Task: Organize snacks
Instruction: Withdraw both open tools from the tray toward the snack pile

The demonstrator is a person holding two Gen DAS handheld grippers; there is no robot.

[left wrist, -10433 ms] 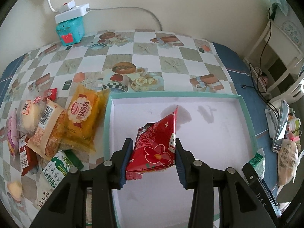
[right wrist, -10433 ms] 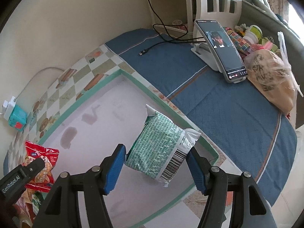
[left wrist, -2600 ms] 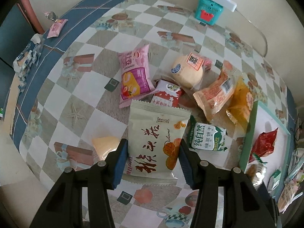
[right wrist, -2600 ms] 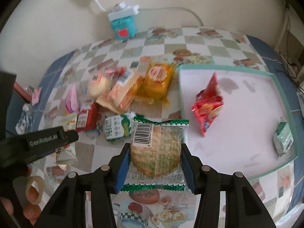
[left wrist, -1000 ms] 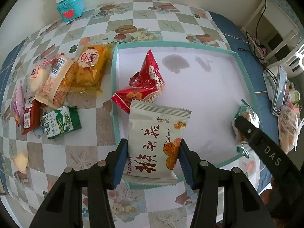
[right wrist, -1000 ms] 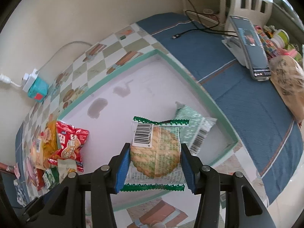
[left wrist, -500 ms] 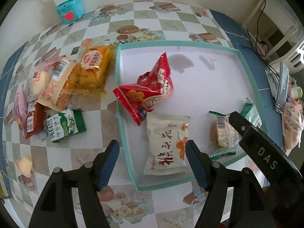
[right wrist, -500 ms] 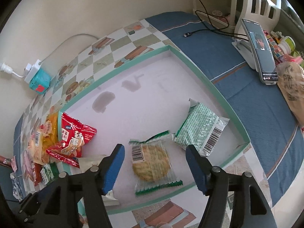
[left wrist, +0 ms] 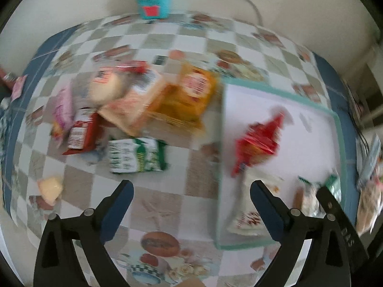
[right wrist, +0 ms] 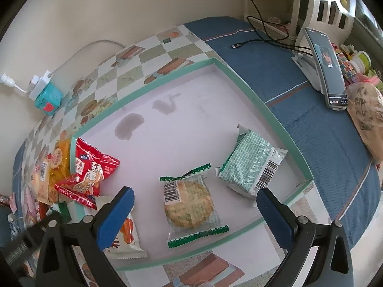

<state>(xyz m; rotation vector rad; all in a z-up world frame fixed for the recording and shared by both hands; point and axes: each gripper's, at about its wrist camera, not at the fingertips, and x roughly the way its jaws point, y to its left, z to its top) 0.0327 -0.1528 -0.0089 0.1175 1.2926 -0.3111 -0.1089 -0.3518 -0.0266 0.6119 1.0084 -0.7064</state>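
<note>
While both tools hang empty, entries run outward from them.

Left gripper: black frame, blue pads, jaws spread wide, nothing between them; it hovers over the checked tablecloth beside the tray. Its view is smeared by motion.

Right gripper: same build, jaws spread wide, empty, above the near edge of the shallow white tray with the teal rim.

In the tray, four packets:
- one clear round-biscuit packet with green zigzag ends, lying flat, directly under the right gripper;
- one pale green printed packet with a barcode, near the right-hand wall;
- one white packet with orange print, at the near left corner;
- one red foil packet, touching the left wall.

On the cloth, left of the tray, a heap partly overlapping: one green-and-white packet, one orange packet, one small red packet, one pink packet, one pale bun packet, one peach packet, and one small yellow piece lying apart. Blur makes this count unsure; at least seven.

Risks, as judged:
- a grasp into the overlapped heap may pinch two wrappers or drag neighbours;
- slick film may slip from the pads;
- hard closing may crush biscuits;
- haste, given the blur, may misplace the jaws.
</note>
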